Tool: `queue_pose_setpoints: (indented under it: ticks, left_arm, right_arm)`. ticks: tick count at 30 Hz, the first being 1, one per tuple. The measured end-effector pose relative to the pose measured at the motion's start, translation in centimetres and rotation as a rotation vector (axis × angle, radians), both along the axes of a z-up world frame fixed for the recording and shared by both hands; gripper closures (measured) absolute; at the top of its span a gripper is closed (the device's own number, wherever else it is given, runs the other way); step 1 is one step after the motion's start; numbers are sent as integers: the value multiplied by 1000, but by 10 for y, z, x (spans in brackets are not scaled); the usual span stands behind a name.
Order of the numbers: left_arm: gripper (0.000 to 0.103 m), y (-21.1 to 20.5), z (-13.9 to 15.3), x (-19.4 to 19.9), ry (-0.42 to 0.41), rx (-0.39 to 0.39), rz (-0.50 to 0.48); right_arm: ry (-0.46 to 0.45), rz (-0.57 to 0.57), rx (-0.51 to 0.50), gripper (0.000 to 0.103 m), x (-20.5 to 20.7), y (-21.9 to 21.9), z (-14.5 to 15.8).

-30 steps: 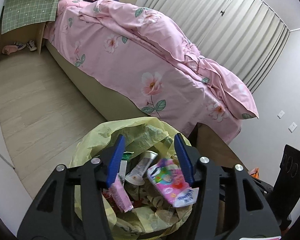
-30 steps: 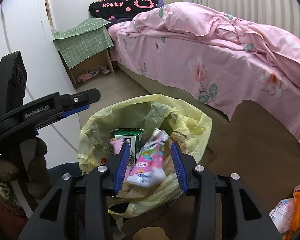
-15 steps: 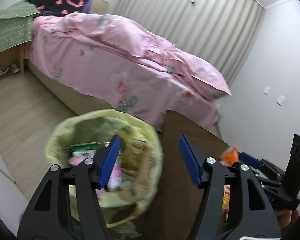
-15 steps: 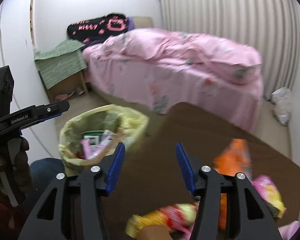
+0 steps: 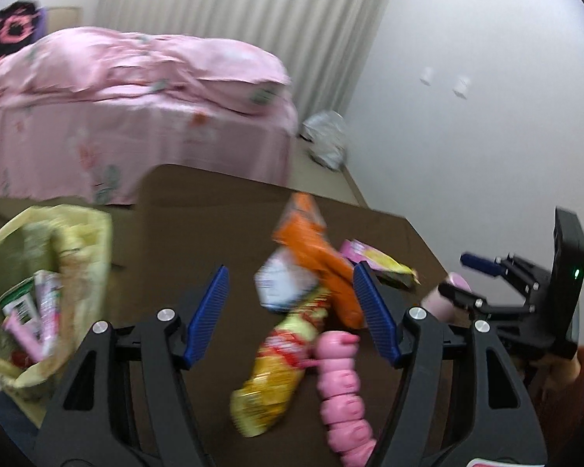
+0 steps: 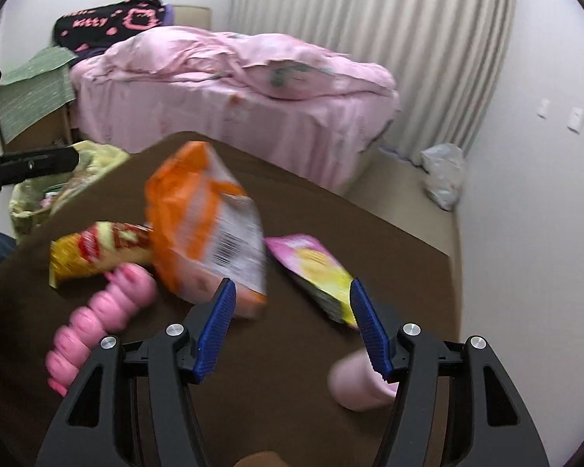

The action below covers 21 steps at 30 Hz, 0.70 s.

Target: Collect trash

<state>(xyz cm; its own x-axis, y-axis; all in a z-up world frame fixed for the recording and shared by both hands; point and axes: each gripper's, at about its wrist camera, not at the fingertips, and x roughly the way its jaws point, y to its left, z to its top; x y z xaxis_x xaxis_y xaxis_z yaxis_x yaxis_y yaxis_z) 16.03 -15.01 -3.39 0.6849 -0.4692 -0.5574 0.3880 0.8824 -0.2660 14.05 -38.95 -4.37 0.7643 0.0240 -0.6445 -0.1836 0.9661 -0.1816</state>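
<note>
Trash lies on the brown table (image 5: pixel 198 233): an orange bag (image 6: pixel 206 233), a yellow-red snack packet (image 5: pixel 280 362), a pink-yellow packet (image 6: pixel 315 268), a pink ribbed tube (image 5: pixel 342 389) and a pink cup (image 6: pixel 358 385). My left gripper (image 5: pixel 292 311) hovers over the yellow-red packet, its jaws opening with nothing pressed between them. My right gripper (image 6: pixel 292 330) hangs above bare table between the orange bag and the pink-yellow packet (image 5: pixel 373 260), jaws opening and empty. The bin with its yellow liner (image 5: pixel 46 292) stands left of the table and holds several wrappers. The picture is motion-blurred.
A bed with a pink cover (image 6: pixel 233 89) stands behind the table, with curtains (image 6: pixel 370 39) beyond it. A white plastic bag (image 6: pixel 444 175) lies on the floor by the wall. A stand under a green cloth (image 6: pixel 35 85) is at the far left.
Both grippers have swung right, from above the bin to above the table's trash. Both pairs of jaws stand wider than before.
</note>
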Motion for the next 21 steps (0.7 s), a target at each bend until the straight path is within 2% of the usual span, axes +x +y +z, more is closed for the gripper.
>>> queue_pose_setpoints:
  ticks: [4, 7, 11, 12, 13, 14, 16, 18, 21]
  left_arm:
    - [40, -45, -2, 12, -36, 100, -32]
    - [40, -67, -8, 35, -34, 168, 39]
    - [41, -70, -29, 75, 120, 124, 98]
    - [51, -72, -37, 82, 175, 117, 81]
    - [71, -75, -43, 86, 216, 110, 53]
    - [75, -77, -47, 86, 233, 112, 35]
    - [86, -77, -45, 76, 195, 135, 19]
    - [90, -73, -40, 62, 168, 136, -5]
    - [93, -56, -33, 41, 172, 94, -19]
  right_arm:
    - [-40, -72, 36, 45, -11, -42, -2]
    - [-56, -93, 77, 45, -17, -59, -6]
    - [-54, -53, 113, 45, -22, -64, -11]
    - [-52, -37, 108, 45, -22, -61, -13]
    - [-50, -26, 95, 45, -20, -58, -15]
    - [-48, -18, 84, 45, -18, -54, -16]
    - [-44, 1, 59, 46, -10, -43, -17]
    - [-36, 13, 54, 47, 4, -35, -17]
    - [3, 35, 59, 49, 31, -21, -20]
